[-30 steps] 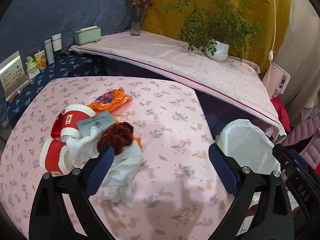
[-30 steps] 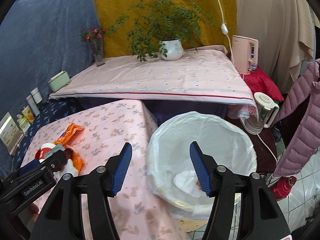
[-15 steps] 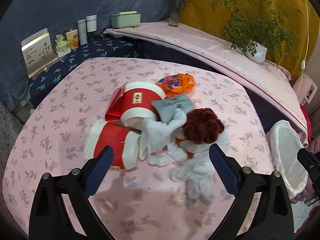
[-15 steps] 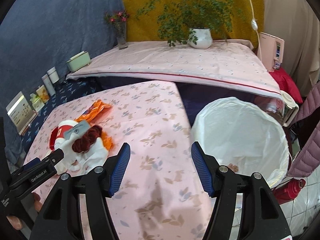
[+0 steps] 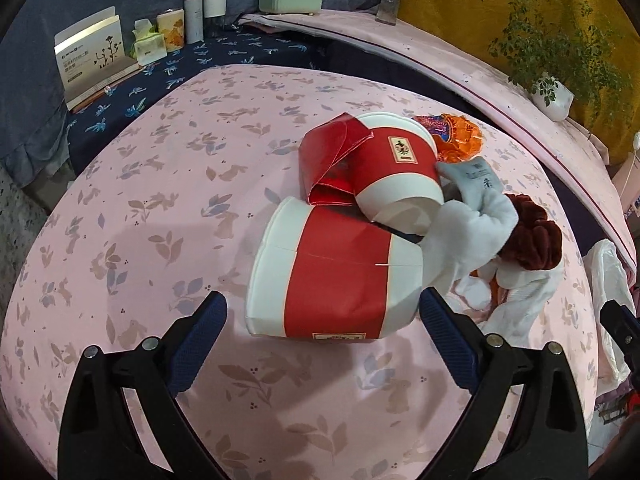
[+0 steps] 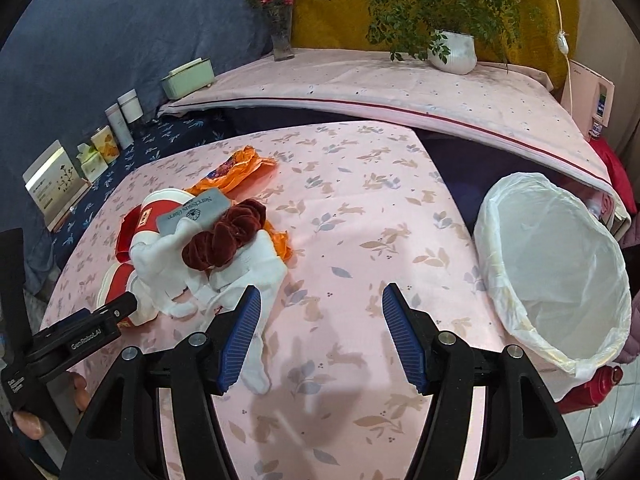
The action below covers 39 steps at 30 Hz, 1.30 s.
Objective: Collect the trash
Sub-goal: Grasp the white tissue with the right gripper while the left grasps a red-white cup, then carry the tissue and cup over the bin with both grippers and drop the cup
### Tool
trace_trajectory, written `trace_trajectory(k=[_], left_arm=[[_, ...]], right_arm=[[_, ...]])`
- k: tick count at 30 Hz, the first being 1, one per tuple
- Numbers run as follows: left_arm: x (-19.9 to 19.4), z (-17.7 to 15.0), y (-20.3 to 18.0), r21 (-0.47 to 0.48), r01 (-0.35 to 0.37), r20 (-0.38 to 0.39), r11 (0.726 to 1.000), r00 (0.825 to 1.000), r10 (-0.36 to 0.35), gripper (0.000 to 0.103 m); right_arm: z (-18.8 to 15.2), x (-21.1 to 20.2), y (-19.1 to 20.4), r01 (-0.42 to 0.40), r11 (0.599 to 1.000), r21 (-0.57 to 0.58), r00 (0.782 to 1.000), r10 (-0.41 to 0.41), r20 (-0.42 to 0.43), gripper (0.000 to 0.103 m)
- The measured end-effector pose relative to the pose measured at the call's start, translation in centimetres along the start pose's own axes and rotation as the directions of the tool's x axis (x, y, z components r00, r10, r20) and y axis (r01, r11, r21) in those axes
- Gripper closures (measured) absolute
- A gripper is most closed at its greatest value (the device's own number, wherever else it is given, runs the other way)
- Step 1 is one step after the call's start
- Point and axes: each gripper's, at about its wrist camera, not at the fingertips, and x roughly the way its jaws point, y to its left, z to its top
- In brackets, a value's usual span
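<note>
So the left gripper (image 5: 322, 330) is spread wide with nothing in it, parked right at the nearest red-and-white paper cup (image 5: 334, 276), which lies on its side on the pink floral tabletop (image 5: 140, 208); the blue pads sit either side of the cup's near end, and I can't tell if the right pad is touching it or just beside it. A second paper cup (image 5: 394, 178) lies tipped behind the first, touching it, with a folded red carton (image 5: 332, 168) against its left side. Toward the far edge of the tabletop there's an orange wrapper (image 5: 458, 140), and on the right side of the pile a grey packet (image 5: 478, 176), white gloves (image 5: 468, 244) and a dark red velvet scrunchie (image 5: 534, 234) sitting on top of them. The right gripper (image 6: 322, 338) is also open and holding nothing, hovering over bare cloth near the front edge of the tabletop, its left pad just beside one glove's trailing finger. The bin with a white liner (image 6: 554, 268) stands off the right edge of the tabletop, just beside it. From the right wrist view the left gripper's black body shows at the lower left, right by the cups.
</note>
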Motion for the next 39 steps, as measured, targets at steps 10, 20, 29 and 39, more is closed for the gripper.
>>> trace_trajectory(k=[10, 20, 29, 39], left_arm=[[1.8, 0.4, 0.3, -0.004, 0.069, -0.037, 0.998, 0.997, -0.069, 0.011], [1.1, 0.3, 0.7, -0.027, 0.106, -0.02, 0.994, 0.994, -0.106, 0.019], [-0.9, 0.2, -0.4, -0.006, 0.096, 0.013, 0.995, 0.995, -0.096, 0.019], [-4.2, 0.1, -3.4, 0.042, 0.124, 0.058, 0.991, 0.99, -0.126, 0.019]], right_arm=[[-0.1, 3.1, 2.8, -0.02, 1.0, -0.023, 0.999, 0.019, -0.045, 0.042], [-0.2, 6.0, 4.1, -0.04, 0.999, -0.02, 0.997, 0.039, -0.073, 0.042], [-0.5, 6.1, 4.2, -0.085, 0.996, -0.024, 0.992, 0.082, -0.098, 0.092], [0.7, 1.5, 1.7, -0.086, 0.996, 0.012, 0.996, 0.086, 0.008, 0.095]])
